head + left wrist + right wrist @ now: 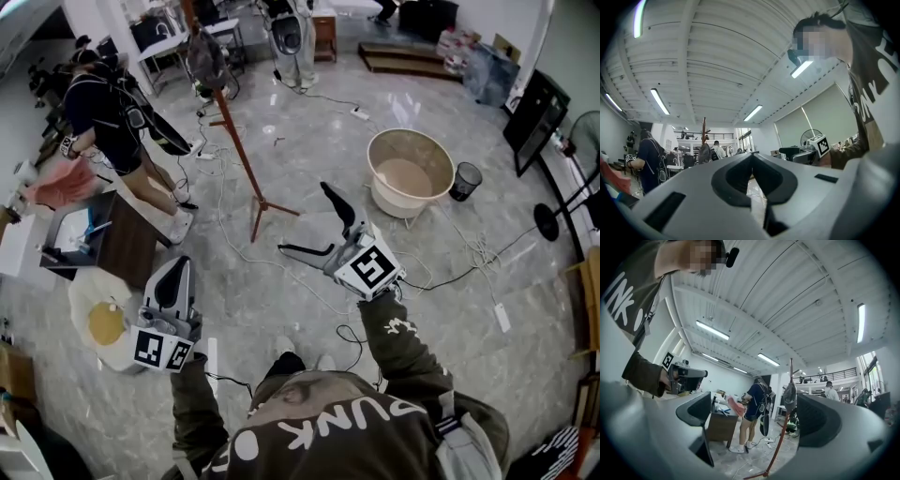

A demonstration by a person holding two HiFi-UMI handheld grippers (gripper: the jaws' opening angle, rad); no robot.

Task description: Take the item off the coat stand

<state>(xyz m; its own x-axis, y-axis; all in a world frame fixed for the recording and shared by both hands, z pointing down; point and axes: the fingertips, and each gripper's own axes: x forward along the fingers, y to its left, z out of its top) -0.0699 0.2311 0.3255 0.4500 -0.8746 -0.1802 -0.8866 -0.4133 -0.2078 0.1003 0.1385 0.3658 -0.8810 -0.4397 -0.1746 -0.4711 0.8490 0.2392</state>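
A wide room with a pale marble floor (309,178) strewn with cables (469,253); a beige tub (410,169) sits far right. At far left a person (108,108) bends over a table (127,246).

Both sleeved arms reach forward from the near edge. The left gripper (176,266) is held low at near left, pointing away, with its jaws together and nothing in them. The right gripper (303,217) is pushed further out and angled far-left towards the stand (242,155), its jaws spread wide and empty.

The stand is well beyond both grippers, its pole upright on splayed feet. The item (208,58), dark and limp, hangs near the pole's top, its long axis running down along the pole.
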